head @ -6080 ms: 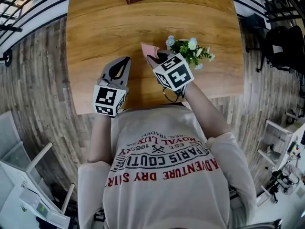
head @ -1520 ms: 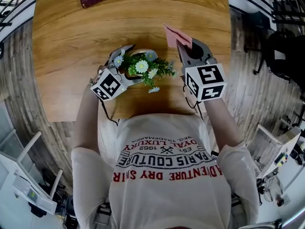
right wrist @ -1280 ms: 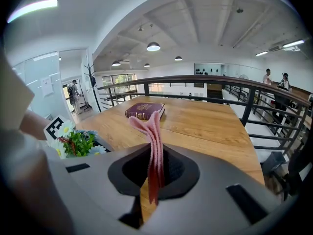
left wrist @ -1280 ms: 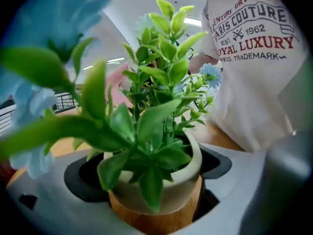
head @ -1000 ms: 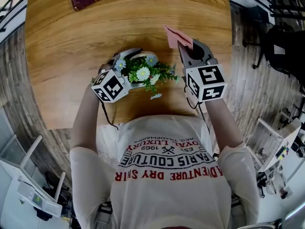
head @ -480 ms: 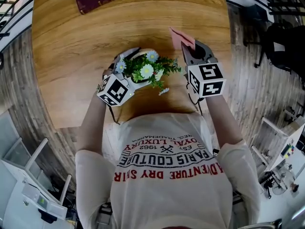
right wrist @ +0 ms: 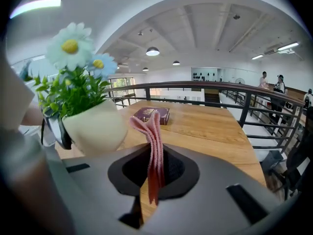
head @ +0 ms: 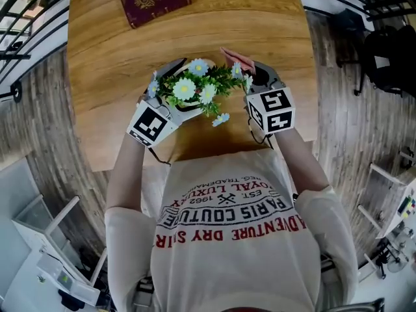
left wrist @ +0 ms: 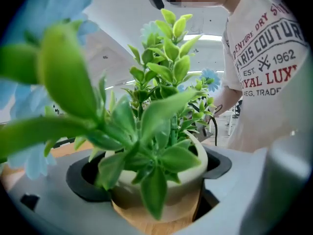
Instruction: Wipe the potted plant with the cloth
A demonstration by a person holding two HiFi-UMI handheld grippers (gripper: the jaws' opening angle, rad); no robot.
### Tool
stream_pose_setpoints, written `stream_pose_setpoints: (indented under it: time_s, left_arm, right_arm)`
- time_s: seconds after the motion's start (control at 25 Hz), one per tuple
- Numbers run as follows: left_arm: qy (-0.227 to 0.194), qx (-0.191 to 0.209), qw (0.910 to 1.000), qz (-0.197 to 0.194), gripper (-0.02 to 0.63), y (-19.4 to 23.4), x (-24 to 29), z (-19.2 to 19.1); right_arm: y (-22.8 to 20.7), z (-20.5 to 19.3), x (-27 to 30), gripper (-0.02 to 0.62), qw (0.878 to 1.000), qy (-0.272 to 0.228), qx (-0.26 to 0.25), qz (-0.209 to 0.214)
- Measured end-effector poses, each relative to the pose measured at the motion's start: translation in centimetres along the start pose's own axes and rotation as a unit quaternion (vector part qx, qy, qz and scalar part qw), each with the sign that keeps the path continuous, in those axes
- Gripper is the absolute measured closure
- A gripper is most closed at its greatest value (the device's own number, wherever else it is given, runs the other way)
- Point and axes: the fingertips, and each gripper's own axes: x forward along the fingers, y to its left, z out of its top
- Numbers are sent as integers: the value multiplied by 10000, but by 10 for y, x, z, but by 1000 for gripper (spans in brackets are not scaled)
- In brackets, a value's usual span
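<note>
**Pot clamped on the left, cloth poised at the right of the plant**

The potted plant (left wrist: 156,185) is held near the front edge of the table (head: 260,18), its pale pot clasped between the jaws of the left gripper (left wrist: 156,195). A folded pink cloth (right wrist: 154,141) is pinched in the narrowly closed jaws of the right gripper (right wrist: 154,177), and its free end stands just beside the pot and the right-hand flowers.

The wipe is judged to be about to begin. The pot should be kept firmly clamped and steady while the cloth's free end is drawn lightly over the pot wall and leaves, so that no stems are bent.

On the shirt, "PARIS COUTURE", "EST. 1962" and "ADVENTURE DRY" can be read. A gold emblem is borne by the maroon booklet (head: 156,0) at the far left of the table, but its lettering is too small to read.
</note>
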Motion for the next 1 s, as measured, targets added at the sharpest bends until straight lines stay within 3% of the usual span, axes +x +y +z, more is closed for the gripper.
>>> stream_pose_setpoints:
  time_s: [0.24, 0.52, 1.0]
  left_arm:
    - [-179, -8, 9998, -13, 80, 7, -21, 27]
    - [-129, -75, 9987, -477, 80, 4, -28, 36]
    - [-188, -426, 9915, -1212, 80, -9, -39, 51]
  right_arm:
    - [54, 3, -5, 558, 9972, -354, -465, 460]
    - [105, 16, -13, 558, 9789, -1143, -1281, 1109]
    - [147, 36, -21, 558, 9567, -1978, -1185, 1777]
